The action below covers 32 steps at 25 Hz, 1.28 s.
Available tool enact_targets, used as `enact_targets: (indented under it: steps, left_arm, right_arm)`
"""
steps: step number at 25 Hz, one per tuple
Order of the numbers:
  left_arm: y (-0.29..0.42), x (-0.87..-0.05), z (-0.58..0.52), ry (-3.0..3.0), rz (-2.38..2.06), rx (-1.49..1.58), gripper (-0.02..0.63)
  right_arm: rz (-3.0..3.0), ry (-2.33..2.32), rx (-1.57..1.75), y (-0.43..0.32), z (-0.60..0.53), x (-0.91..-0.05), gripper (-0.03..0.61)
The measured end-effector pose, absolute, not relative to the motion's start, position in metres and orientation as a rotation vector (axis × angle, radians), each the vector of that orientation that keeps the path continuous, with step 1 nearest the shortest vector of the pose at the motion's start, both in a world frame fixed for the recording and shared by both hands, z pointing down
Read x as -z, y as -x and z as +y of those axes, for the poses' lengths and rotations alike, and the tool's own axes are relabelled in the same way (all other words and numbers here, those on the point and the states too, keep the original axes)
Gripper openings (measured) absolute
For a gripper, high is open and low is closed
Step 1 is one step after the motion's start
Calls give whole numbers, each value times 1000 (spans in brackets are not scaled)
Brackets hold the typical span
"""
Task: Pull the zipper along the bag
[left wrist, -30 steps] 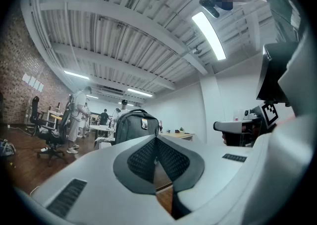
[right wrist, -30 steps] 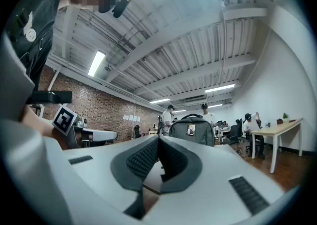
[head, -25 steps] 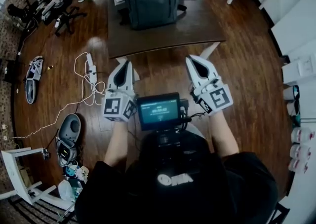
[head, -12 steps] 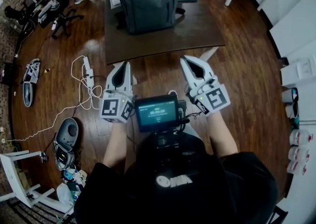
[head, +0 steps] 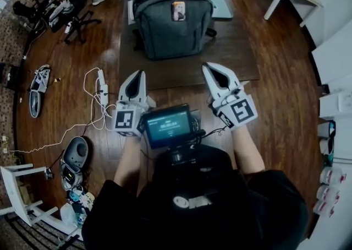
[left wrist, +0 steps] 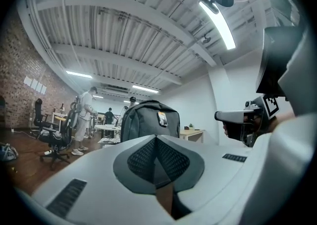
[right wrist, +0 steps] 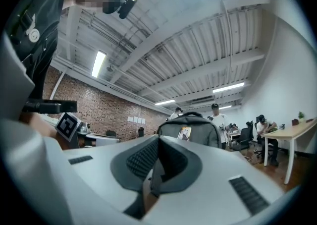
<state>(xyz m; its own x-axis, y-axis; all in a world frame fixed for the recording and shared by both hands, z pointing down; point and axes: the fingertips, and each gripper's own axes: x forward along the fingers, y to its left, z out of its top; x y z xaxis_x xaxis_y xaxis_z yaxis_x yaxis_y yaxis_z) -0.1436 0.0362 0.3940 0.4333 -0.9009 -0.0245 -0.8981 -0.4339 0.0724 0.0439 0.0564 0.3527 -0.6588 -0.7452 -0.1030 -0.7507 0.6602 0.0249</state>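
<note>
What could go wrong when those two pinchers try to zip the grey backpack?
1. The backpack stands upright and unheld on the table; a tug could tip or drag it.
2. The left gripper and right gripper are both shut, empty and short of the bag; they must open first or they will just bump it.
3. The zipper pull is too small to see from here, so a grab may miss.

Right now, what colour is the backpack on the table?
Dark grey backpack, with a small patch on its front; clearest in the head view.
</note>
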Motion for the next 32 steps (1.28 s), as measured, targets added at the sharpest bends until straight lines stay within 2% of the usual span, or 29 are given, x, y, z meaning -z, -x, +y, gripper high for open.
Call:
enact_targets:
  steps: [7, 13, 15, 28, 29, 30, 31, 32]
  left_arm:
    - [155, -406, -31, -2458, -1872, -59, -9]
    - [183, -417, -83, -2383, -1957, -130, -9]
    - [189, -425, -93, -2379, -1960, -163, 8]
    - [199, -490, -148, -2448, -1803, -260, 11]
    - [200, -496, -154, -2468, -1771, -279, 30]
    - [201, -503, -161, -2492, -1734, -306, 89]
    - [201, -509, -167, -2518, -1695, -341, 116]
    - [199, -515, -171, -2545, -1659, -380, 117]
  right_arm:
    - [2823, 1179, -77, -56, -23, -348, 0]
    - [2838, 1118, -93, -33, -78, -337, 1]
    - [2844, 1112, -94, -26, -85, -337, 0]
    - [2934, 1121, -104, 36, -100, -357, 0]
    - [2941, 1131, -97, 42, -106, -360, 2]
    - [2945, 1138, -81, 48, -113, -363, 2]
    - [2948, 1145, -66, 53, -120, -365, 1]
    - [2951, 1155, -59, 56, -125, -367, 1]
